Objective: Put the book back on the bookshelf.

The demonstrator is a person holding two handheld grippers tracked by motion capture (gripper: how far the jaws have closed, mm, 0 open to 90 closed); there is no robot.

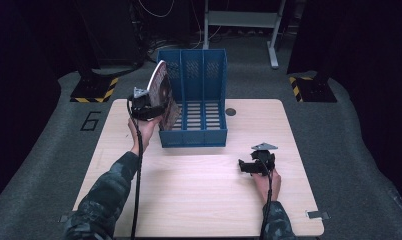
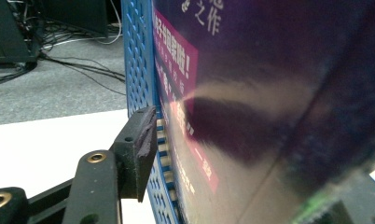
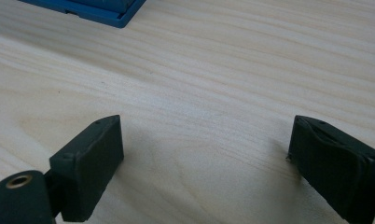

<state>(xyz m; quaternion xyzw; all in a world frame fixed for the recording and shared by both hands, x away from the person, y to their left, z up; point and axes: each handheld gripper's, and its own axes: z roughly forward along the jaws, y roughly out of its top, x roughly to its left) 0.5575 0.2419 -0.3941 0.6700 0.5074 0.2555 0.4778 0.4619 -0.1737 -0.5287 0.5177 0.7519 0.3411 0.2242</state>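
Magazine [image 1: 161, 92] tilts at rack's [image 1: 193, 102] nine o'clock, clamped by left gripper [image 1: 148, 107]; right gripper [image 1: 251, 166] gapes over table [image 1: 199, 200].

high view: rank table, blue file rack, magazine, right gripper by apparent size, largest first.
1. table
2. blue file rack
3. magazine, seen tilted and partly edge-on, so it may look smaller than it is
4. right gripper, close enough to the magazine that this order is unsure
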